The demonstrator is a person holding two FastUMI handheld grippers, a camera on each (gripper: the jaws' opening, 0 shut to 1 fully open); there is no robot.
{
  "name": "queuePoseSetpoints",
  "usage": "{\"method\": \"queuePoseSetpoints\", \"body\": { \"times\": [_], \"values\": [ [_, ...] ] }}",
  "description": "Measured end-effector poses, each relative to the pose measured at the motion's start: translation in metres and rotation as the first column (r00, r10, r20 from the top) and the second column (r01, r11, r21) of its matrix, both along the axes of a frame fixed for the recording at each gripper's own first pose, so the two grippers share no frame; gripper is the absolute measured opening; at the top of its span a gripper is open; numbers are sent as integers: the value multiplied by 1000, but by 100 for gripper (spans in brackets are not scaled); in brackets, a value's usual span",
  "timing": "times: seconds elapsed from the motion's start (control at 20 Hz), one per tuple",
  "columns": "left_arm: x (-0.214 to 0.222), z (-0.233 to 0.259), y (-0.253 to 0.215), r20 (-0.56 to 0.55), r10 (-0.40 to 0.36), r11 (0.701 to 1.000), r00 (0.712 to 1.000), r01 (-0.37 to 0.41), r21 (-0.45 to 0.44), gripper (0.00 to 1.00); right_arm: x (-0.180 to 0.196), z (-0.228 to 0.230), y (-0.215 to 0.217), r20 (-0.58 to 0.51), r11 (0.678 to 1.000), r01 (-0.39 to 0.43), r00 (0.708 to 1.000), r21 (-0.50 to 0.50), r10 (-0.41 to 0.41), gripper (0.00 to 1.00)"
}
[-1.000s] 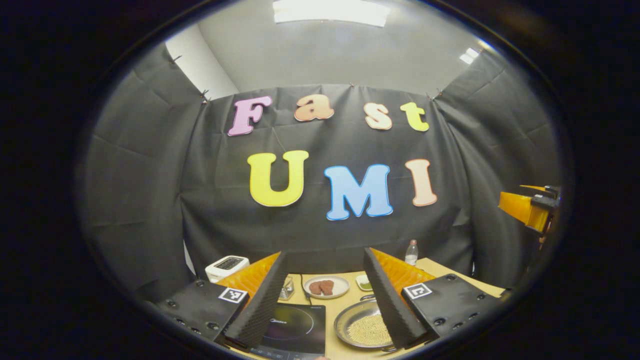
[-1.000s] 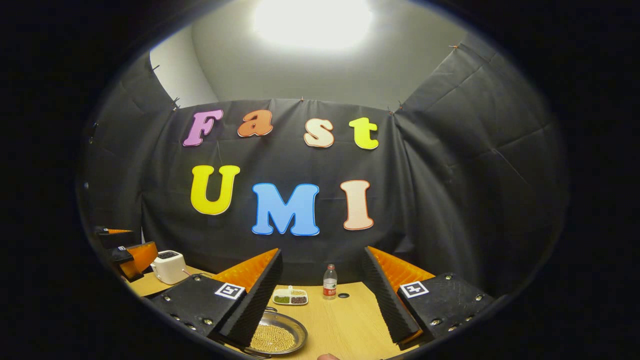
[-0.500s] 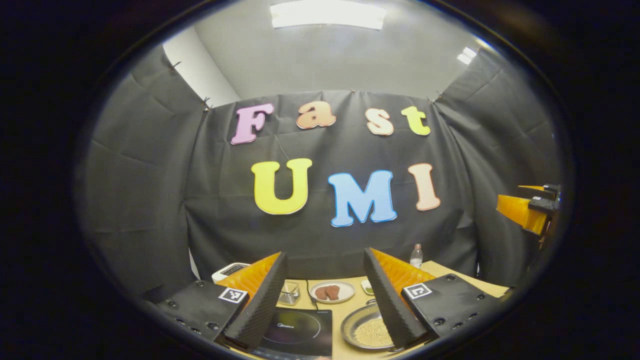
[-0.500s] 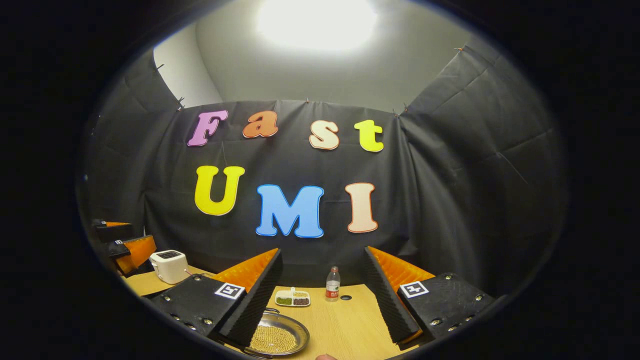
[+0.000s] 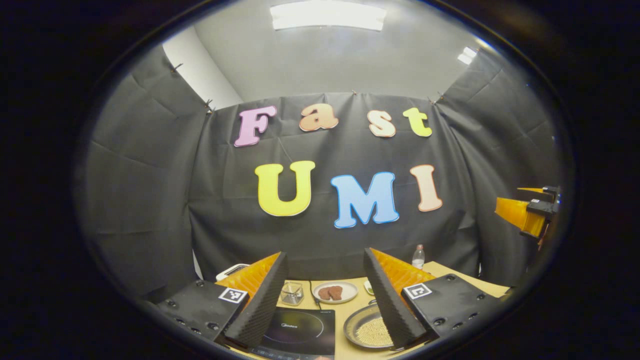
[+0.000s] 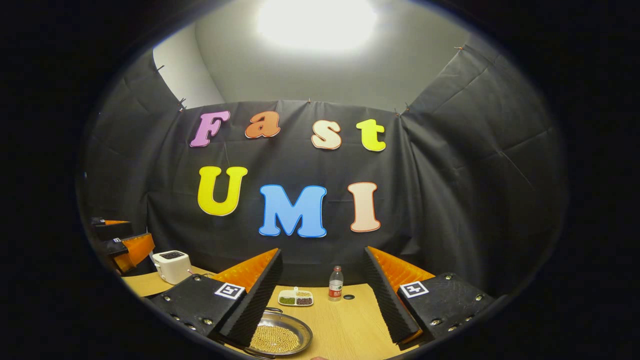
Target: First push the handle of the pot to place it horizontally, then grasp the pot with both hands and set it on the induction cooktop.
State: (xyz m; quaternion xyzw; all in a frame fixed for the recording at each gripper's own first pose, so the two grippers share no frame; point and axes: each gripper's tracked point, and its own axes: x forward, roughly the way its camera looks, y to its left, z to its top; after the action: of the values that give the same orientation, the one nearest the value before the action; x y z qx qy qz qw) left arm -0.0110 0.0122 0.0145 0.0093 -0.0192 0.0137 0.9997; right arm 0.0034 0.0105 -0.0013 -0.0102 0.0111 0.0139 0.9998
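Left gripper [image 5: 325,300] held above the counter [image 6: 345,325], fingers spread wide, nothing between them. Right gripper [image 6: 322,300] likewise raised, fingers parted and empty. No contact with any object at either gripper.

Pot [image 5: 369,330], a shallow metal pan loaded with small yellowish grains, resting on the counter just beside the induction cooktop [image 5: 299,332], on its right, apart from it. Seen again in the right gripper view [image 6: 277,337], low and left, partly behind the near finger. A small loop handle [image 6: 276,310] discernible at the far rim; orientation of any other handle not determinable. Neither push nor lift begun, by the look of it.

Risks, as judged:
- Loose grains likely to spill if the pot tilts during a two-sided lift, through uneven height of the grippers.
- Pot liable to slide or spin instead of the handle turning, if pushed off-centre.
- Shallow rim offering little purchase; slip possible under a light pinch.

Differences between views:
- Left gripper view alone: cooktop, plate of brownish food [image 5: 334,292], small glass container [image 5: 292,293].
- Right gripper view alone: divided dish [image 6: 295,298], toaster body in full [image 6: 171,266].
- Bottle [image 6: 335,283] in both.
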Motion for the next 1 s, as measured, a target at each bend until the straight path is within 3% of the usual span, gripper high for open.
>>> {"method": "queuePoseSetpoints", "body": {
  "times": [0.1, 0.15, 0.2, 0.25, 0.3, 0.35, 0.4, 0.55, 0.6, 0.7, 0.85, 1.0],
  "values": [
    [-2, -2, 2, -3, 5, 1000, 1000, -5, 5, 93, -1, -2, 2, -10, 1000, -2, 1000, 0, 2, 97],
    [-2, -2, 2, -4, 6, 1000, 1000, -6, 6, 95, -1, -4, 1, -15, 1000, -3, 1000, 1, 3, 94],
    [-3, -3, 3, -5, 9, 1000, 1000, -9, 7, 98, -1, -5, 2, -20, 1000, -5, 1000, 1, 5, 86],
    [-4, -3, 4, -5, 12, 1000, 1000, -12, 7, 98, 0, -6, 3, -25, 1000, -4, 1000, 1, 4, 83],
    [-4, -3, 5, -5, 15, 1000, 1000, -15, 5, 98, 0, -7, 4, -29, 1000, -3, 1000, 0, 3, 70],
    [-5, -3, 6, -6, 17, 1000, 1000, -17, 3, 98, 0, -8, 3, -32, 1000, 2, 999, -2, -2, 72],
    [-5, -4, 8, -6, 19, 1000, 1000, -19, 1, 98, 0, -9, 5, -38, 1000, -6, 999, -2, 6, 61],
    [-7, -2, 13, -3, 26, 1000, 1000, -26, -1, 98, -3, -15, 17, -64, 999, -39, 997, 0, 39, 59],
    [-9, -3, 15, -2, 28, 1000, 1000, -28, 0, 98, 2, -14, 17, -61, 1000, -16, 998, -9, 16, 59],
    [-11, -2, 21, 2, 36, 999, 999, -36, 0, 98, -4, -7, 16, -41, 1000, -10, 999, -3, 9, 10],
    [-15, -4, 31, -2, 47, 999, 999, -47, -13, 98, -7, -12, 31, -44, 998, -55, 998, 0, 55, 11],
    [-22, -5, 49, -3, 69, 998, 998, -69, -11, 97, -8, -21, 63, -70, 989, -143, 987, 43, 146, 3]
  ]
}}
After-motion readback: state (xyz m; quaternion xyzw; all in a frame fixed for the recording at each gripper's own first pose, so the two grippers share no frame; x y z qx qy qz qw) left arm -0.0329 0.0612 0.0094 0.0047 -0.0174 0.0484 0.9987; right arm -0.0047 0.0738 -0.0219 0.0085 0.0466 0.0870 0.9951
